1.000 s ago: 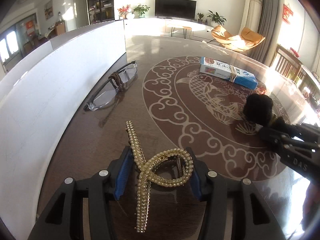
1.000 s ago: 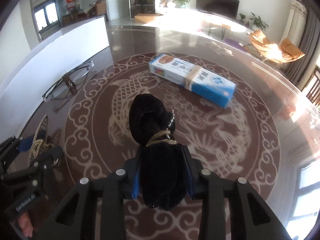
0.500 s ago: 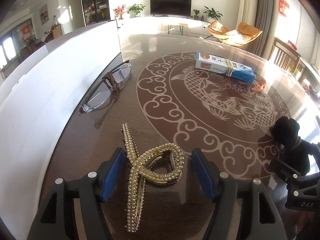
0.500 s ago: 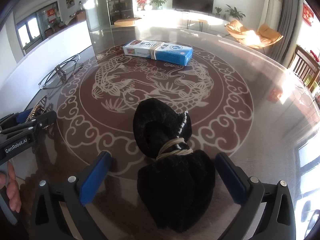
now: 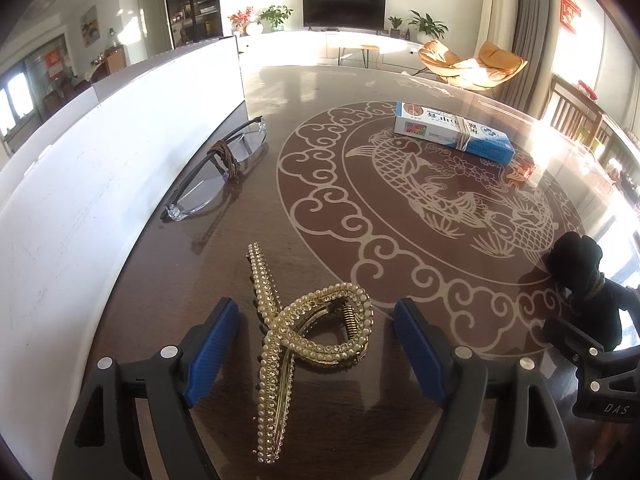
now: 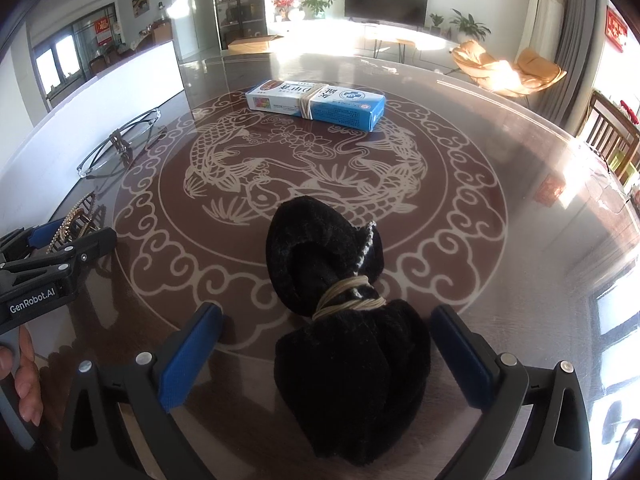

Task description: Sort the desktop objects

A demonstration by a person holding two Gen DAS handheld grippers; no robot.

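A gold pearl hair claw (image 5: 304, 336) lies on the dark table between the open fingers of my left gripper (image 5: 316, 344), touched by neither. A black fuzzy bundle tied with tan cord (image 6: 344, 320) lies on the table between the open fingers of my right gripper (image 6: 326, 356); it also shows in the left wrist view (image 5: 586, 280). Clear glasses tied with a brown band (image 5: 218, 174) lie by the white wall. A blue and white box bound with string (image 6: 316, 100) lies at the far side of the fish medallion.
A white wall panel (image 5: 100, 160) runs along the table's left edge. The left gripper shows at the left of the right wrist view (image 6: 60, 256). The table's right edge (image 6: 616, 216) is sunlit, with chairs beyond it.
Both grippers opened and let go: the hair claw and the black bundle now rest on the table between spread fingers. Both grippers drew back a little.
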